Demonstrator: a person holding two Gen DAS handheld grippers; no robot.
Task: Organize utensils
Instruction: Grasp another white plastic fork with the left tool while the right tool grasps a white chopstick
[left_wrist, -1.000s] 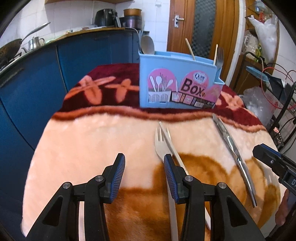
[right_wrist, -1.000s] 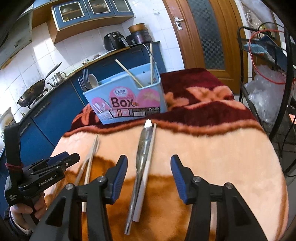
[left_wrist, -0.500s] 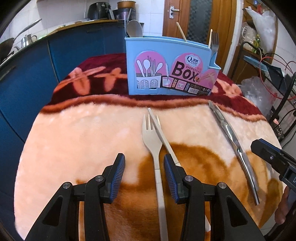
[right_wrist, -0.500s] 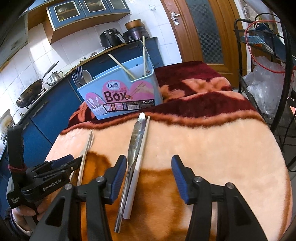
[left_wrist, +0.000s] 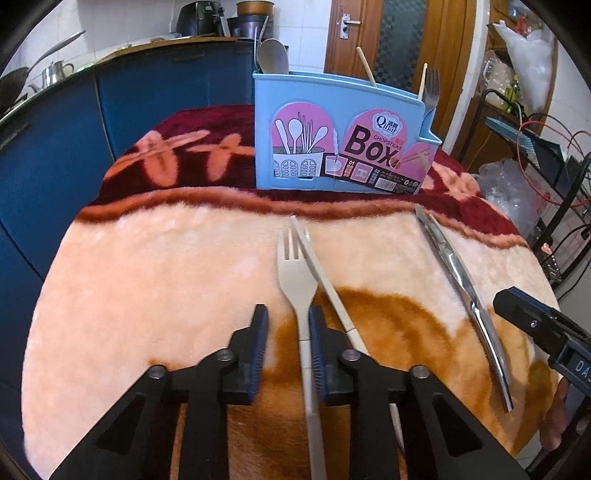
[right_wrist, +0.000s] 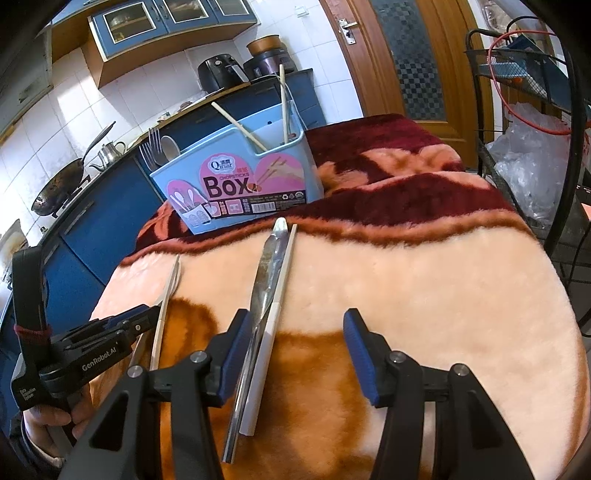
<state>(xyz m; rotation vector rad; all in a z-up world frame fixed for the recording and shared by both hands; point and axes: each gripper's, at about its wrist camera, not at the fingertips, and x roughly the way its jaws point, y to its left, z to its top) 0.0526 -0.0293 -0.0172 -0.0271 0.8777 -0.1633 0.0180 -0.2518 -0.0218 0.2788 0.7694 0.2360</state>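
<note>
Moved: left hand-held gripper (left_wrist: 286, 341) narrowed around fork (left_wrist: 298, 273) handle, not yet clamped.
Right hand-held gripper (right_wrist: 295, 350): wide open over knife (right_wrist: 264, 273).
Fork: lying before box (left_wrist: 343, 136), on blanket.
Meaning: fork pickup imminent.

Left gripper (left_wrist: 285, 334) parted narrowly (right gripper (right_wrist: 293, 352) gapes wider).

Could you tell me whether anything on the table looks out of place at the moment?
Nothing is spilled or damaged. Four utensils lie loose on the blanket outside the blue box: a pale fork crossed by a chopstick, and a steel knife beside another chopstick.
</note>
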